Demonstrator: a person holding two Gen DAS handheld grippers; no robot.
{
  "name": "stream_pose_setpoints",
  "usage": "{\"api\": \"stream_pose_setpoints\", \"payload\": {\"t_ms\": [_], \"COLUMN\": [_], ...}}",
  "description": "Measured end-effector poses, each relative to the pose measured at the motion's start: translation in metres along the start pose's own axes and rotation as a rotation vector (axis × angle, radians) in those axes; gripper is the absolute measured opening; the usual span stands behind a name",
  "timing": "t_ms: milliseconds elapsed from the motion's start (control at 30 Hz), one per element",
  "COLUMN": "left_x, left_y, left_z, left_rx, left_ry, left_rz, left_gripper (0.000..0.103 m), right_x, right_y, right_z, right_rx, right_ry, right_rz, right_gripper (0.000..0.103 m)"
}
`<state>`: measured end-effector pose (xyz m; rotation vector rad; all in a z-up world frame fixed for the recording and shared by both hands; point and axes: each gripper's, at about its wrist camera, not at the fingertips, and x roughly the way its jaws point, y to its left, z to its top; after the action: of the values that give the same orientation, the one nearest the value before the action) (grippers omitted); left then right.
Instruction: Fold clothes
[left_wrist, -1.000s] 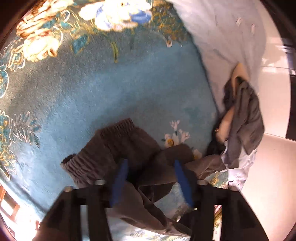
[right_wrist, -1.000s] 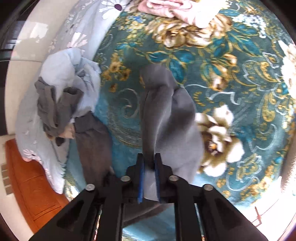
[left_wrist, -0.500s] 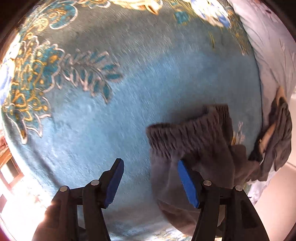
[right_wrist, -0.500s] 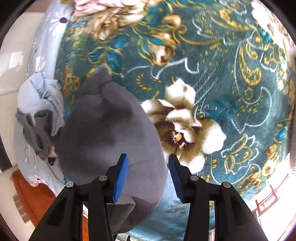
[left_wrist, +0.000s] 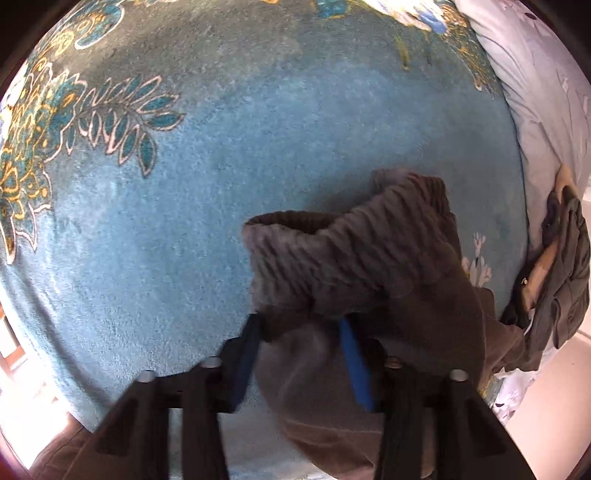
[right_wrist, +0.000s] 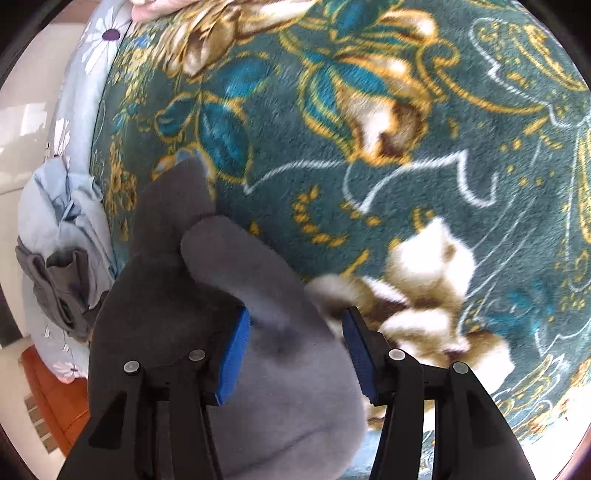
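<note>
Grey-brown trousers (left_wrist: 351, 254) lie on a teal floral blanket (left_wrist: 184, 221), their ribbed elastic waistband bunched and raised. My left gripper (left_wrist: 300, 325) is open and straddles the cloth just under the waistband, one blue pad on each side of a fold. In the right wrist view the trousers (right_wrist: 177, 306) look smooth and grey, and the leg end points away from me. My right gripper (right_wrist: 295, 332) hovers open over the leg's right edge, holding nothing.
A heap of dark and pale clothes (left_wrist: 565, 280) sits on a light blue floral sheet (left_wrist: 546, 92) at the bed's edge, seen again as the heap (right_wrist: 62, 291). A pink garment (right_wrist: 155, 4) lies far off. A wooden floor patch (right_wrist: 48, 398) shows below.
The right gripper was shut on the trouser leg, then let go and stands open over it. The left gripper swung left, came back to the waistband, and its fingers have narrowed around the cloth.
</note>
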<state>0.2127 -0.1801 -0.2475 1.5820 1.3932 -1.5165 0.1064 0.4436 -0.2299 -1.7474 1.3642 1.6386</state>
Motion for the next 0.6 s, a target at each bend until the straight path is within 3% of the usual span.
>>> {"api": "stream_pose_setpoints", "payload": {"t_ms": [33,67,100,167,267,333,433,533,600], "left_x": [-0.001,-0.003,-0.006,-0.017,-0.051,-0.086,-0.125,-0.123,-0.087], "left_y": [-0.006,-0.011,-0.016,-0.026,-0.049,-0.066,-0.067,-0.027,0.009], "left_z": [-0.001,-0.003,-0.004,-0.005,-0.005,-0.007,-0.017,-0.025,-0.033], "left_rx": [0.015,0.03,0.042,0.054,0.12,0.229,0.396,0.423,0.384], "left_ry": [-0.006,-0.013,-0.021,-0.031,-0.042,-0.07,-0.118,-0.089,-0.044], "left_rz": [0.013,0.029,0.046,0.054,-0.004,-0.054,-0.063,-0.024,0.082], "left_gripper": [0.027,0.016,0.012,0.008,0.006,0.006,0.006,0.006,0.006], "right_x": [0.001,0.001,0.0,-0.011,-0.048,-0.084,-0.135,-0.144,-0.12], "right_y": [0.004,0.009,0.014,0.028,0.052,0.067,0.069,0.031,-0.004], "right_z": [-0.002,-0.003,-0.005,-0.008,-0.011,-0.015,-0.031,-0.045,-0.054], "right_rx": [-0.011,-0.025,-0.04,-0.086,-0.168,-0.226,-0.332,-0.365,-0.338], "right_ry": [0.016,0.025,0.033,0.022,-0.028,-0.074,-0.165,-0.169,-0.121], "right_rz": [0.0,-0.009,-0.015,-0.001,0.081,0.158,0.185,0.097,-0.053], "right_gripper": [0.023,0.011,0.005,0.003,0.003,0.003,0.003,0.003,0.003]}}
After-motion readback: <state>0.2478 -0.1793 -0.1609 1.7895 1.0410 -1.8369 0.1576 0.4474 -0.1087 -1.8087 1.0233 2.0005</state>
